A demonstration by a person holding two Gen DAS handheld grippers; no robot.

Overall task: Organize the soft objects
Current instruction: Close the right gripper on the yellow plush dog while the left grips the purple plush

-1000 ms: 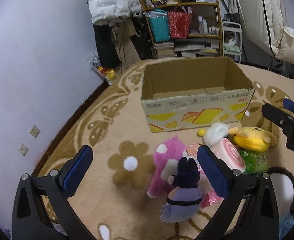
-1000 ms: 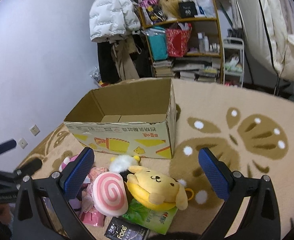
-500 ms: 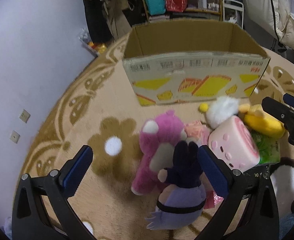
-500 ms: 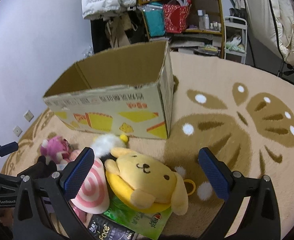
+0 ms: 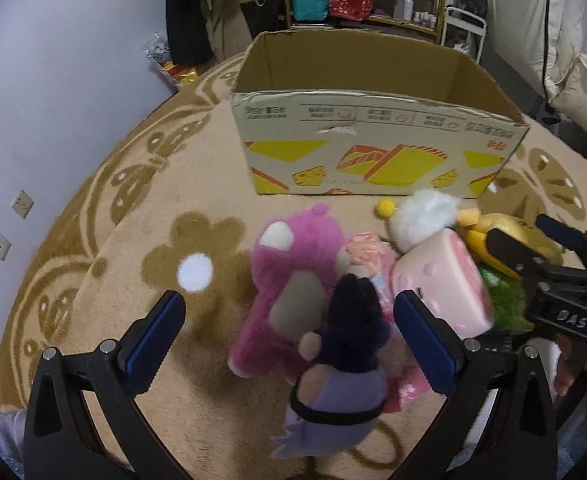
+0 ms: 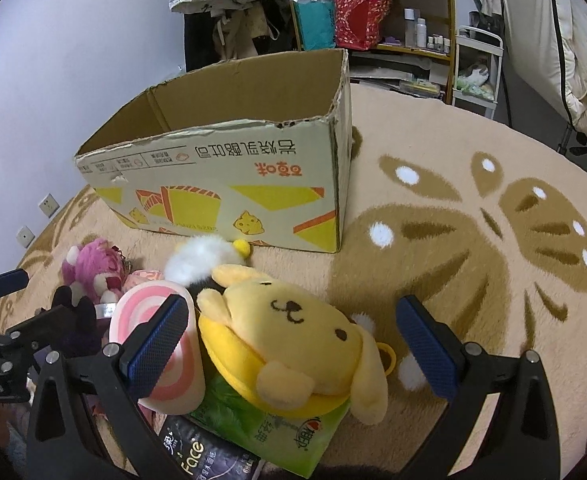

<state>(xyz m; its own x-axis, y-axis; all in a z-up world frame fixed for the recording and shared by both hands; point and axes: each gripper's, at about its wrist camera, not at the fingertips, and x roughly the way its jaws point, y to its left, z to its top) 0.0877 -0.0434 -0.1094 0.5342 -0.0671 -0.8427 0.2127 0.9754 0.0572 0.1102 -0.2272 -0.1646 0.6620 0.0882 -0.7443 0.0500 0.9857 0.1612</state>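
Left wrist view: left gripper (image 5: 289, 344) jaws wide, empty, straddling purple plush (image 5: 345, 360); right gripper (image 6: 293, 344) jaws wide, empty, straddling yellow dog plush (image 6: 293, 340).

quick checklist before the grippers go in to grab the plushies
1. Left gripper open: ok, jaws wide.
2. Left aim: ok, dark purple plush sits between its fingers.
3. Right gripper open: ok, jaws wide.
4. Right aim: ok, yellow dog plush lies between its fingers.
5. Cardboard box open on top: ok; its floor, cannot tell.
6. Clean single grab: not ok, pink roll plush and pink bear crowd the targets.
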